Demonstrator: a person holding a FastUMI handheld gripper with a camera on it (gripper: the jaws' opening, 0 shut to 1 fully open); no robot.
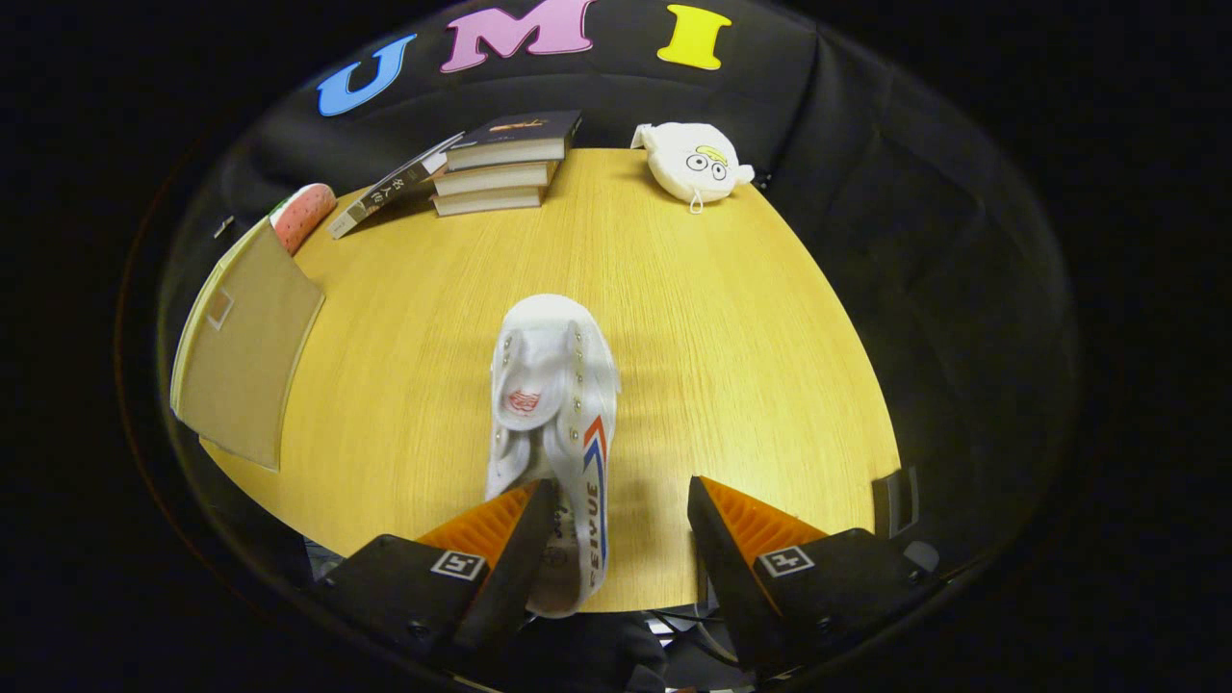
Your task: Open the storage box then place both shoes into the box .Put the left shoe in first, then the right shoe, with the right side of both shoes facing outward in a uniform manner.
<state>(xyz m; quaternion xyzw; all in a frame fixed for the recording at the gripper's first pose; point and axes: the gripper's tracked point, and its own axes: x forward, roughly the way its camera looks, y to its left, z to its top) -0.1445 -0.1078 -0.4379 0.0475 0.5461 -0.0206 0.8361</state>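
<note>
The tool (616, 510) hangs above the near edge of the wooden surface (751, 318) with its two fingers (525, 539) spread wide; a broad gap lies between them. A white canvas shoe (553, 423) lies on the surface, its toe pointing away toward the booth wall and its heel end reaching back between the fingers; the heel sits against the inner face of the left finger, while the right finger stands clear of it with bare wood between, so only one finger is at the shoe and it is not gripped. The shoe shows red and blue stripes along its right side and a red mark on the tongue; metal eyelets run along both sides of the opening.

Beyond the shoe, at the far edge of the surface, a stack of books (500, 168) stands three high; another book (390, 188) leans tilted against its left side. Right of the stack, well apart from it, a white plush pouch (695, 166) with a cartoon face rests near the far rim. Left of the leaning book lies a pink, speckled cushion-like object (303, 217); just in front of it a tan flat box (245, 351) lies at the left edge of the surface, well apart from the shoe; whether this is the storage box cannot be told.
</note>
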